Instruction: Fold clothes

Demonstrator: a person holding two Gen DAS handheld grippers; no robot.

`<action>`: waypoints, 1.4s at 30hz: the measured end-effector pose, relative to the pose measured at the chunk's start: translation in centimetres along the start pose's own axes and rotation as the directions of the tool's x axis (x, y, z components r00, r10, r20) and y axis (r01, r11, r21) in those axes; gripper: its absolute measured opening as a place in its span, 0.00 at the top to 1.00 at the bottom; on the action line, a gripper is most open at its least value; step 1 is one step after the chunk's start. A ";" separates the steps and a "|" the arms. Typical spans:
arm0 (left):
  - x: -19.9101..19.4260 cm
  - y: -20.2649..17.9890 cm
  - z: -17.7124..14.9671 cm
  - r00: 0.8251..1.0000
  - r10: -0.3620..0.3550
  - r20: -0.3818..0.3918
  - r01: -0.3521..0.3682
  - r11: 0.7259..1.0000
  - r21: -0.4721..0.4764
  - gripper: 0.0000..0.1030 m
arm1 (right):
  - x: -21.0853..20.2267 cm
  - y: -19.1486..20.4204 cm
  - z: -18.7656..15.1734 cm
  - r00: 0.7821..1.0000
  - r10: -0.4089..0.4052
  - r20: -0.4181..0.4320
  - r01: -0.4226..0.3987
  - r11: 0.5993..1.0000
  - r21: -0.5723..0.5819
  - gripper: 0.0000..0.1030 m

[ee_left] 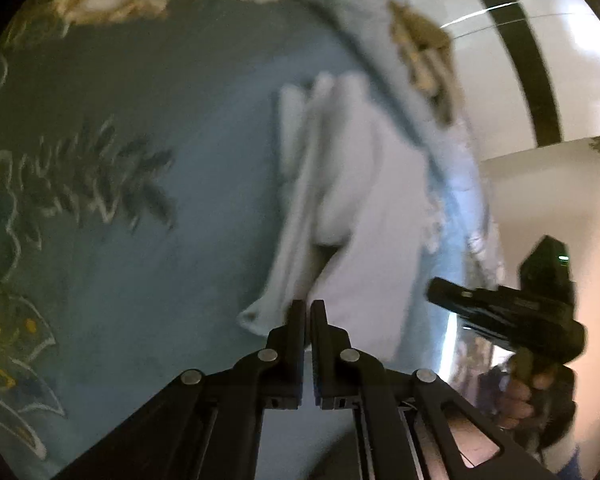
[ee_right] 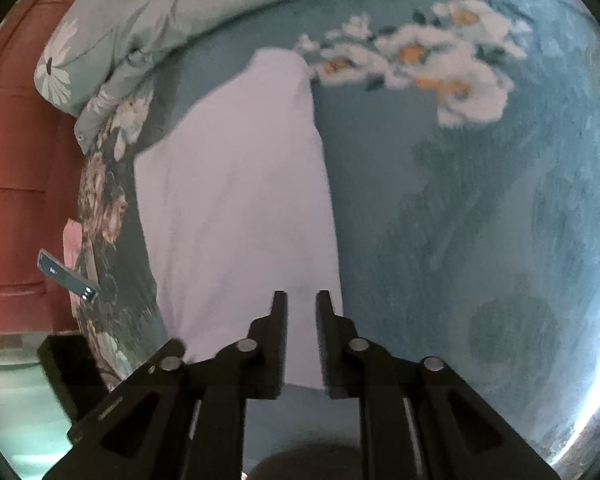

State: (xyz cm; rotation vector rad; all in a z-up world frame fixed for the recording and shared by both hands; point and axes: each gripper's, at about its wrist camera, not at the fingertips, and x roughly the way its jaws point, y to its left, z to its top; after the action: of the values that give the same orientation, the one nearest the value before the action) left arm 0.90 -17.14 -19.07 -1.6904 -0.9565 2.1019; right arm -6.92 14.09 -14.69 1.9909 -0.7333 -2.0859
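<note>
The white garment (ee_right: 236, 208) lies at centre frame on my teal floral bedspread (ee_right: 440, 208). My left gripper (ee_left: 307, 308) has its jaws pressed together at the garment's bunched lower edge; whether cloth is pinched, I cannot tell. My right gripper (ee_right: 302, 300) stands slightly parted, holding nothing.

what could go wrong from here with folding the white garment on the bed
1. The left gripper is shut at the bunched edge of the white garment; blur hides whether it caught cloth, so a lift might come up empty.
2. The right gripper is open over the garment, gripping nothing, so a one-sided pull could skew the fold.
3. The garment lies near the edge of the bedspread and could slide off.
</note>
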 end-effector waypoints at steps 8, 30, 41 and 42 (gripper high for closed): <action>0.9 -0.1 0.0 1.000 0.027 -0.008 -0.027 1.000 -0.015 0.97 | 2.1 -2.5 -2.1 0.993 0.017 -0.115 -0.018 1.000 -0.012 0.57; -5.3 1.3 2.1 0.992 -0.060 0.114 0.069 0.995 -0.073 0.66 | -0.7 -5.0 -2.5 0.990 0.132 -0.056 -0.135 0.990 -0.044 0.96; -2.0 -2.5 5.7 0.998 -0.025 0.055 0.024 0.999 0.022 0.61 | -7.4 -8.0 8.2 0.987 -0.157 0.020 0.157 0.961 -0.229 0.96; -1.3 -3.2 6.3 0.999 -0.028 0.045 0.027 0.999 0.033 0.60 | -7.1 -7.9 8.7 0.987 -0.161 0.012 0.160 0.961 -0.226 0.95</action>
State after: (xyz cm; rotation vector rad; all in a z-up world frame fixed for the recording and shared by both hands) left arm -5.22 -17.54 -15.38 -1.6113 -0.9484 2.1353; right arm -13.02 26.07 -12.08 1.9870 -0.3226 -2.1376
